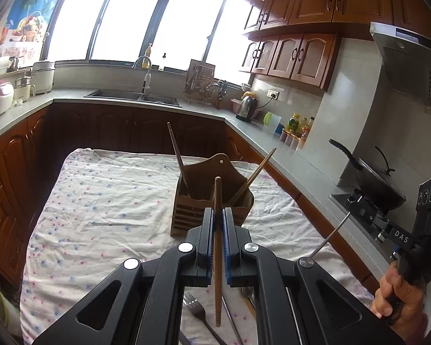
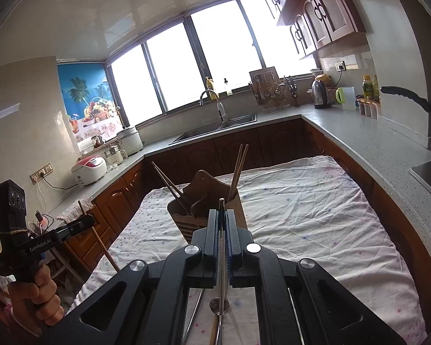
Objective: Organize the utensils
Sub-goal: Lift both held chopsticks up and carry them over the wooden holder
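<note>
We are clenching the left gripper [image 1: 218, 215] on a wooden chopstick [image 1: 217, 258], the right gripper [image 2: 221, 218] on a metal utensil [image 2: 221, 258], the holder [image 1: 209, 198] at twelve o'clock

The right gripper [image 2: 221, 224] pinches a metal utensil [image 2: 221, 261] (thin handle upward). A wooden holder [image 2: 186, 210] with chopsticks [image 2: 238, 169] stands just beyond.

A: Item, left gripper [image 1: 217, 215]?
B: Black angular linkage arms, four round silver pivot caps, blue ribbed pads [image 1: 226, 238] lining the fingers. White "GenRobot.AI" lettering on its side, a rubber band round the upright camera block.
A: Right gripper [image 2: 221, 218]?
B: Same black frame, silver caps, blue pads. White "DAS" lettering, a small green light on the block.
</note>
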